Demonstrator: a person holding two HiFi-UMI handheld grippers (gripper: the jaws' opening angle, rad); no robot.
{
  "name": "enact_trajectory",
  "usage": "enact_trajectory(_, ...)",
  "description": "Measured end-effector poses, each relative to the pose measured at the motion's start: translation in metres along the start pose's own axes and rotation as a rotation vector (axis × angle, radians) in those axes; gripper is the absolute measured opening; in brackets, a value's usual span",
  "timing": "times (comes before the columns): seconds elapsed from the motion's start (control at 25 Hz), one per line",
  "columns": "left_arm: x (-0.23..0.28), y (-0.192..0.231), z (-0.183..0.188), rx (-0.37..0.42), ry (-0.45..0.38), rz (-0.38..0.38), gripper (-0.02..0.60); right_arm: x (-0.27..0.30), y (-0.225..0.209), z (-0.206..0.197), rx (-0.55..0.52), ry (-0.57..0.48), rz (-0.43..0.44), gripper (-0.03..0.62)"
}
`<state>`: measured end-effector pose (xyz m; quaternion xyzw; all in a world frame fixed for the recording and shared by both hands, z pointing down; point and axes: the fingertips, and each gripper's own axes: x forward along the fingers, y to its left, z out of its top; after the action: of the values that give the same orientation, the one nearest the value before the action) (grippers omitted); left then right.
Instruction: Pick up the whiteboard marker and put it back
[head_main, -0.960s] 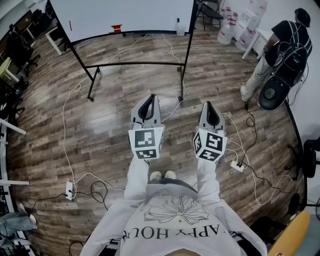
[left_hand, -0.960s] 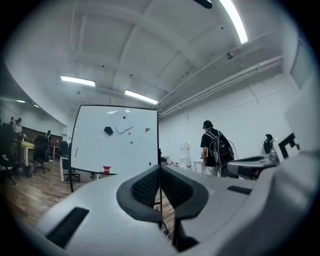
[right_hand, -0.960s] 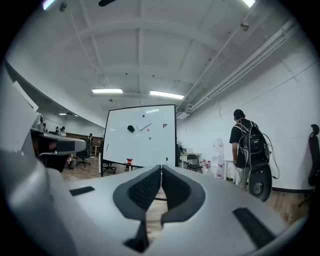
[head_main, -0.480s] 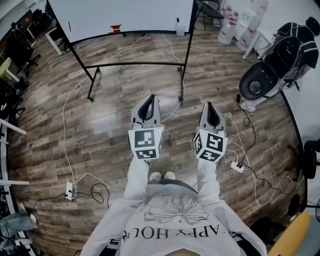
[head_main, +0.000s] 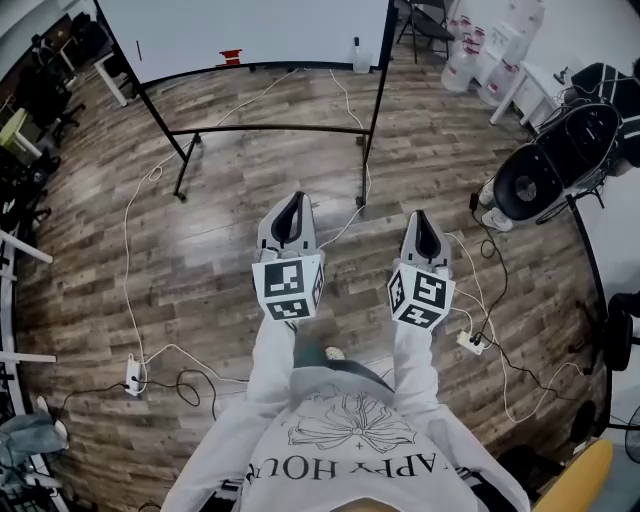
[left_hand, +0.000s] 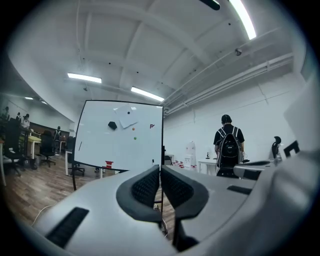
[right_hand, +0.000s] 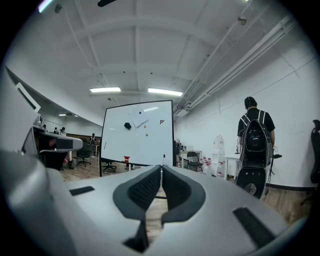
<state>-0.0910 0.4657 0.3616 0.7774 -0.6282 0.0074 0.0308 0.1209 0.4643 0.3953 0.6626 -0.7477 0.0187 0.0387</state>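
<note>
The whiteboard stands on a black wheeled frame across the wooden floor, well ahead of both grippers. A thin dark stick, possibly the marker, clings to its left part; it also shows in the left gripper view and the right gripper view. A small red object rests on the board's ledge. My left gripper and right gripper are held level side by side at waist height. Both are shut with nothing between the pads, as the left gripper and the right gripper show in their own views.
White cables and power strips trail over the floor around the board's feet. A person with a backpack stands by an office chair at the right. Desks and chairs line the left wall.
The person at the right has moved further right and bent over the chair, which has tipped. Both grippers keep their places and stay shut; the head view has shifted slightly forward.
</note>
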Motion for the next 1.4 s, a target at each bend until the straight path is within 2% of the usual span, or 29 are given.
enact_trajectory(0.28, 0.029, -0.002, -0.01, -0.001, 0.023, 0.008, 0.009, 0.028, -0.013, -0.012, 0.024, 0.021, 0.003, 0.009)
enact_trajectory(0.48, 0.073, 0.012, -0.014, -0.003, 0.027, 0.013, 0.009, 0.075, -0.015, -0.013, 0.023, 0.021, 0.007, 0.009)
enact_trajectory(0.72, 0.157, 0.038, -0.009, -0.011, 0.023, 0.004, 0.009, 0.16, -0.021, -0.002, 0.022, 0.01, -0.006, 0.009)
enact_trajectory(1.08, 0.301, 0.078, 0.025, -0.013, -0.009, -0.044, 0.009, 0.298, -0.025, 0.039, 0.01, -0.031, -0.038, 0.009)
enact_trajectory(1.4, 0.385, 0.095, 0.015, -0.023, 0.024, -0.065, 0.009, 0.375, -0.031, 0.031, 0.024, -0.001, -0.049, 0.009)
